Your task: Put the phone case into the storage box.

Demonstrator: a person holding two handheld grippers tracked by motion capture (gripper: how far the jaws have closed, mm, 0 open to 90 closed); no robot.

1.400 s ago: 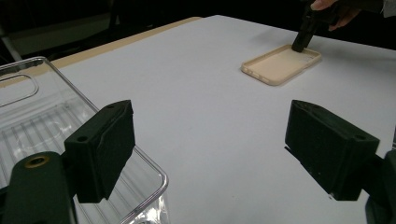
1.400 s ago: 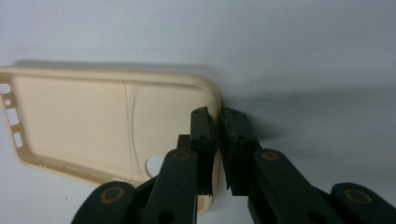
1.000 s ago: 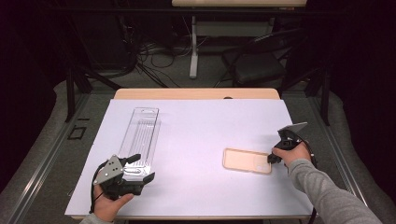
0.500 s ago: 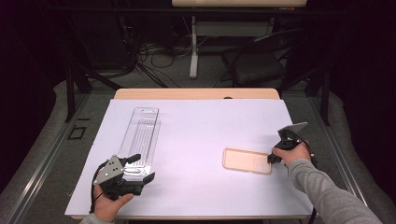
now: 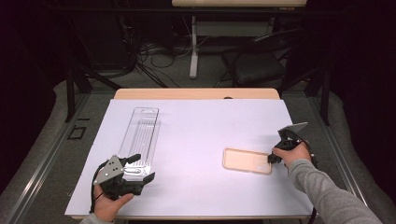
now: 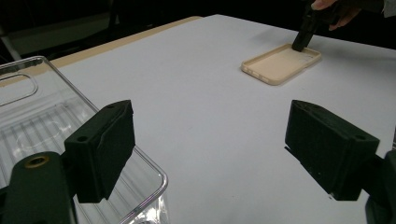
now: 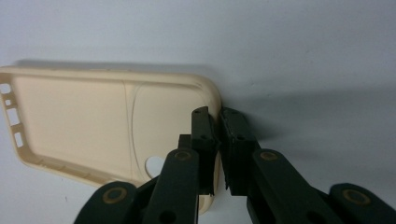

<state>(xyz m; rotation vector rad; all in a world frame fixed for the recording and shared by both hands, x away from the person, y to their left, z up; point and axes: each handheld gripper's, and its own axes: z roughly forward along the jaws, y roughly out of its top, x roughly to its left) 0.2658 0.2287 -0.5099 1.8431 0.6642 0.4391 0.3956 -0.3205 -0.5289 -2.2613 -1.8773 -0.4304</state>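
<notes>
Nothing has moved since the earlier frame: both hands, the case and the clear tray sit where they were.

Nearest the person, at the bench's front left, the left gripper rests with its jaws wide apart and empty. One jaw sits over the near end of a long clear plastic tray, which runs away toward the far edge of the white bench.

At the front right, the right gripper has its jaws together, clamped on the raised rim at one short end of a beige phone case. The case lies flat, open side up, well apart from the tray.

To do this step well, the grip on the thin rim likely needs to stay firm. A slow, level lift seems best, since soft rubbery edges may bend or slip out. The open left gripper could steady the tray if the case goes there.
</notes>
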